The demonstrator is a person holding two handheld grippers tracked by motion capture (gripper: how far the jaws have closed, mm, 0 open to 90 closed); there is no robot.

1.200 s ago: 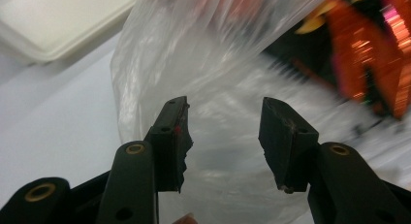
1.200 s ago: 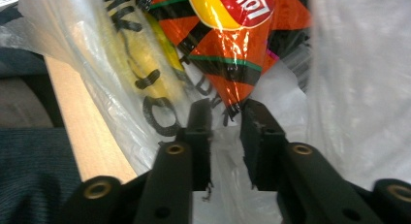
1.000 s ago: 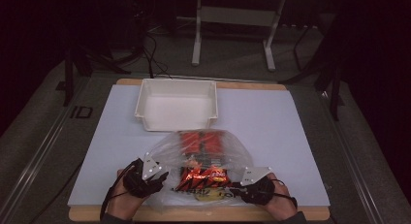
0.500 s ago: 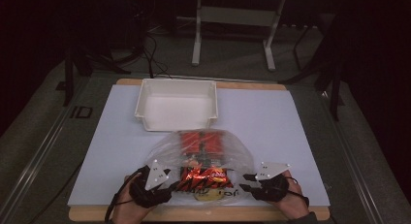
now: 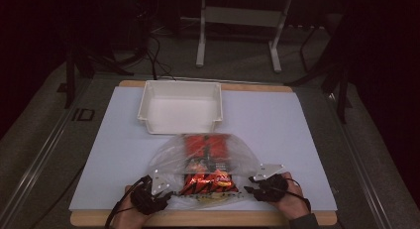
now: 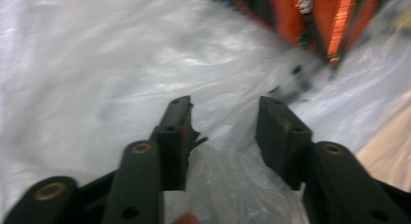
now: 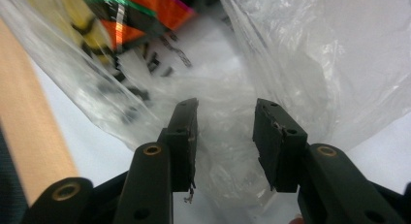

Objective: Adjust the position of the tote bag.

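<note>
Clear bag (image 5: 208,162) of snack packets (image 5: 205,177) at table's (image 5: 297,140) near edge; left gripper (image 6: 223,124) jaws just closing, right gripper (image 7: 225,132) jaws apart, both straddling film, unpinched, likely to spread mouth.

Each hand carries a black two-jaw gripper, the left gripper (image 5: 161,195) and the right gripper (image 5: 251,185), topped by a grey three-cornered plate, trailing a thin black cable, its blocky jaws on brass-riveted arms; a dark sleeve (image 5: 303,222) covers the right wrist.
</note>
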